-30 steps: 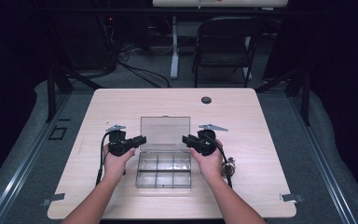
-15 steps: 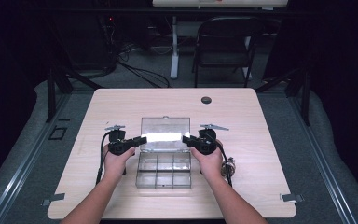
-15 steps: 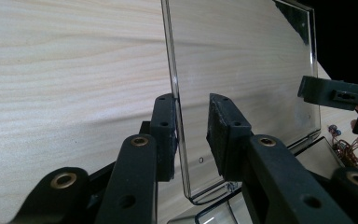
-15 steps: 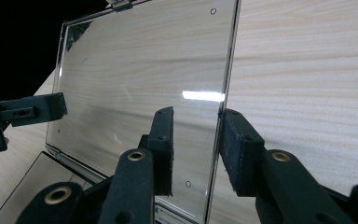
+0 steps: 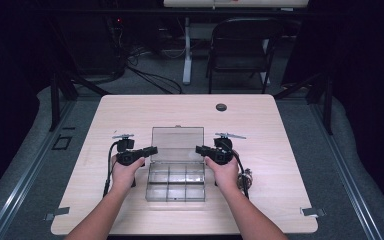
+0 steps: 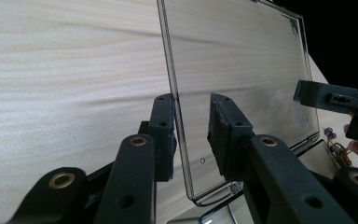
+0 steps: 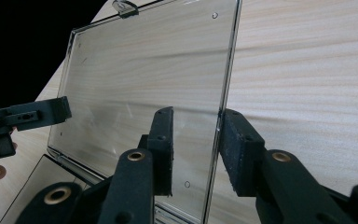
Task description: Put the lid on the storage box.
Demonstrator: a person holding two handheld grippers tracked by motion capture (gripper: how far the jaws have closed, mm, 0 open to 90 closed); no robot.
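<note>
**High view: both grippers at the edges of an open clear box lid**

The pale wooden table point(image 5: 290, 165) carries a clear plastic compartment box point(image 5: 176, 184) near its front middle, between the person's two forearms. The box's flat transparent lid point(image 5: 177, 136) stands open behind the tray, tilted up from the hinge at the tray's far edge.

The black left gripper point(image 5: 151, 150) sits at the lid's left edge. In the left gripper view that edge point(image 6: 177, 112) runs between the jaws, hard against one pad point(image 6: 164, 135), while the other pad stands off it, so the jaws are spread with no pinch; they have just been opening a little.

The black right gripper point(image 5: 200, 149) mirrors it at the lid's right edge. In the right gripper view the edge point(image 7: 221, 126) lies by one pad point(image 7: 235, 149); whether the jaws pinch it I cannot tell.

A small tangle of wires point(image 5: 245, 179) lies just right of the right hand. A small dark round disc point(image 5: 221, 107) sits near the table's far edge.
</note>
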